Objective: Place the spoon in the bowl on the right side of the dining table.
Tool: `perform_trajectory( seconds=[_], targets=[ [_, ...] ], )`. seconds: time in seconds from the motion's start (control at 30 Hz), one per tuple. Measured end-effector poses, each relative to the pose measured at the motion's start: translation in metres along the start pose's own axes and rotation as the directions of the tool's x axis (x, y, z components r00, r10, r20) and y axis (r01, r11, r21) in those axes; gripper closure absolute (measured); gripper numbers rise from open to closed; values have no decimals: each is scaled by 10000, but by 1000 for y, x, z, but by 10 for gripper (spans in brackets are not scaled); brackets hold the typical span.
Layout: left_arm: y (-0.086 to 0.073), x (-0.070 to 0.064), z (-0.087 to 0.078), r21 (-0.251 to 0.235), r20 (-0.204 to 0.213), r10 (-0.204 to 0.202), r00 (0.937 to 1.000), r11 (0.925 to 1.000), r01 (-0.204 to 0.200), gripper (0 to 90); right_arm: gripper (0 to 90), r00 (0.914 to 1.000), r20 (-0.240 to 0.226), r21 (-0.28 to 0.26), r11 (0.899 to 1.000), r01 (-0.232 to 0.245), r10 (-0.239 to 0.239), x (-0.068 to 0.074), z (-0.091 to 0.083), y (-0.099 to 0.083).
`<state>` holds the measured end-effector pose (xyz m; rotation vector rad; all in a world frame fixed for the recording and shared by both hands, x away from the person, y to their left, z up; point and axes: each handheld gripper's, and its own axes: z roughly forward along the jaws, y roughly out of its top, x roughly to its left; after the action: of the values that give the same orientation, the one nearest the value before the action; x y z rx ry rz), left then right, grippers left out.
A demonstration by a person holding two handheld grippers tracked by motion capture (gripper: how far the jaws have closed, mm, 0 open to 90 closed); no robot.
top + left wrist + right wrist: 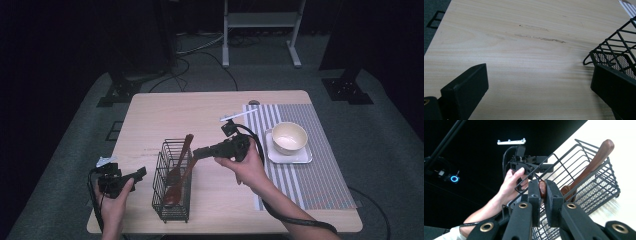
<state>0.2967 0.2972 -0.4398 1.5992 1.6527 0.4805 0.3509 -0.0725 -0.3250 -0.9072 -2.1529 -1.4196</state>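
My right gripper point(542, 190) is clamped on the handle of a wooden spoon point(181, 181) that stands in the wire basket point(172, 205) near the table's point(165, 110) front edge. A second spoon point(181, 155) leans in the basket behind it. My left gripper point(141, 172) hovers just left of the basket, jaws wide apart, holding nothing. A bowl point(289, 137) sits on a tray point(305, 157) to the right.

A cream bowl point(289, 137) sits on a white square plate point(303, 157), which rests on a grey striped placemat point(320, 185) covering the right part of the pale wooden table point(150, 117); beyond the table's far edge a white metal stand point(260, 20) rises from grey carpet point(65, 130), where dark cables point(205, 55) trail.
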Motion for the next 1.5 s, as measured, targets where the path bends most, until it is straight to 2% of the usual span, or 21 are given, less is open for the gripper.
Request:
perform_trajectory(
  seconds=[0.67, 1.03, 1.5],
  targets=[
    [0, 1, 0, -19, -29, -25, 10000, 10000, 25, 2, 833, 9993, -259, -92, 9996, -267, 264, -4, -19, 7],
    [0, 1, 0, -12, -38, -9, 10000, 10000, 9, 2, 833, 9977, -392, -498, 9971, -567, 548, -11, -35, 6],
    [0, 0, 0, -5, -33, -10, 10000, 10000, 10, 2, 833, 9931, -656, -661, 9927, -1013, 970, -22, -49, 1]
  ],
)
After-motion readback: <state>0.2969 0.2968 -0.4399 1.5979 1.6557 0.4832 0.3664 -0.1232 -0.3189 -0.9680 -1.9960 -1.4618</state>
